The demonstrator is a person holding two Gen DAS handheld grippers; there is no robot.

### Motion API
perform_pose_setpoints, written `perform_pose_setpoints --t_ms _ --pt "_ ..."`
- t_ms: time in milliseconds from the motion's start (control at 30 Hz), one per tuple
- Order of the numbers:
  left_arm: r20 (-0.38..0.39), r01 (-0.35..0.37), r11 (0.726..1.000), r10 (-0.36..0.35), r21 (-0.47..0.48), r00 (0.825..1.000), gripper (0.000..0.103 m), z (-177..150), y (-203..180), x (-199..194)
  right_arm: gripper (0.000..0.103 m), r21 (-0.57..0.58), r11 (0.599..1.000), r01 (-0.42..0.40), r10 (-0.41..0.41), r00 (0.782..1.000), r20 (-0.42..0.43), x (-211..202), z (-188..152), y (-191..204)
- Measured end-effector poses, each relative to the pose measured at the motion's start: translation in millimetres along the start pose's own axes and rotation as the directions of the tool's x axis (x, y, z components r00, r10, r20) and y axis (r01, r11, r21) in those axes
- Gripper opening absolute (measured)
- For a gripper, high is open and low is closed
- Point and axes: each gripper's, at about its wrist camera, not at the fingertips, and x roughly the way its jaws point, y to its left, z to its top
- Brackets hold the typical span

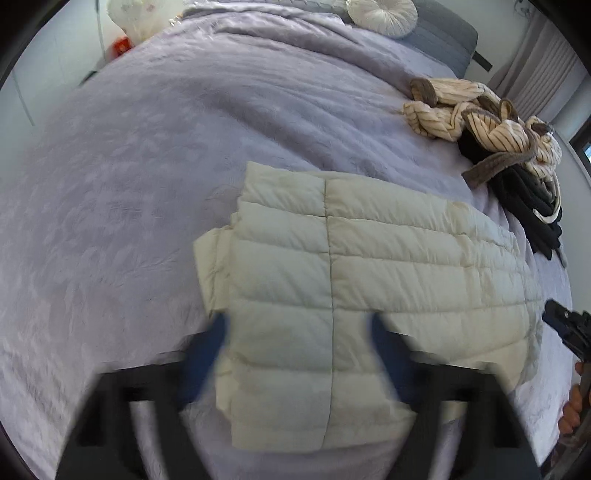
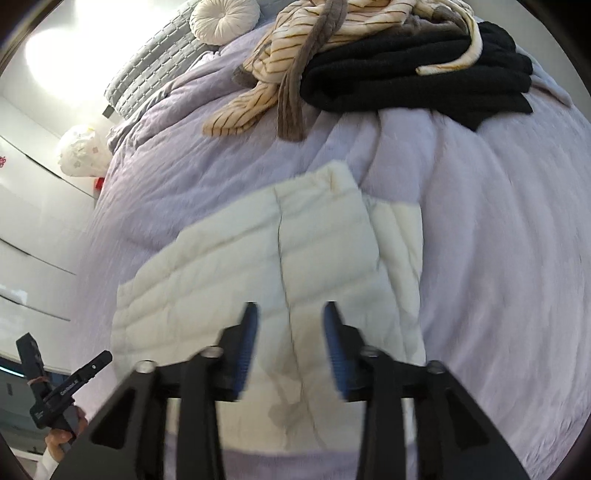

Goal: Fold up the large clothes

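We find a cream quilted down jacket (image 1: 332, 280) lying folded flat on the lavender bed cover (image 1: 129, 184), its centre seam running away from both cameras. The left gripper (image 1: 299, 328) hovers over the near edge of the jacket with its blue-padded fingers (image 1: 210, 350) spread wide and nothing between them; this view is blurred. The right gripper (image 2: 291, 321) likewise hangs above the jacket (image 2: 258, 266), its blue pads (image 2: 249, 332) apart and empty, one on either side of the seam. We cannot tell whether either set of fingertips touches the fabric. Beyond the jacket, toward the far right side of the bed, we note a heap of unfolded garments: a cream striped piece with brown trim (image 2: 280, 40) lying partly on top of a black knit item (image 2: 417, 74). A round white cushion (image 2: 223, 18) sits against a grey quilted headboard (image 2: 155, 62). A white patterned bag (image 2: 81, 151) stands beside the bed at its far left.
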Motion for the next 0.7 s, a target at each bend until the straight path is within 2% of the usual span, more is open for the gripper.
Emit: perform_pose_setpoints --t_ms 267,300,333,400,467,567,600,700 --pt "-0.021 -0.052 0.998 0.053 0.027 0.998 0.087 -29 1 -15 0.046 0.025 0.999 -0.024 0.025 0.999 -0.029 -16 -36 -2" --pt "-0.025 -0.057 0.998 0.058 0.027 0.998 0.094 -32 1 -15 0.049 0.03 0.999 -0.028 0.029 0.999 -0.03 -17 -39 -3" --pt "-0.038 -0.059 0.998 0.059 0.023 0.998 0.103 -36 2 -14 0.059 0.038 0.999 -0.034 0.035 0.999 -0.031 -19 -43 -4" --pt "-0.04 -0.059 0.998 0.06 0.021 0.997 0.103 -41 3 -14 0.069 0.045 0.998 -0.048 0.05 0.998 -0.036 -21 -50 -4" --pt "-0.05 -0.052 0.998 0.053 0.019 0.997 0.103 -47 4 -13 0.07 0.048 0.997 -0.055 0.057 0.997 -0.044 -22 -55 -6" --pt "-0.074 -0.003 1.0 0.0 -0.03 0.997 0.103 -59 13 -11 0.074 0.072 0.995 -0.068 0.072 0.996 -0.055 -22 -65 -11" --pt "-0.086 0.019 0.998 -0.024 -0.059 0.996 0.103 -64 17 -10 0.082 0.088 0.993 -0.076 0.082 0.995 -0.06 -21 -69 -14" --pt "-0.087 -0.014 0.993 0.004 -0.116 0.996 0.103 -74 29 -8 0.082 0.135 0.987 -0.092 0.102 0.993 -0.066 -17 -76 -23"
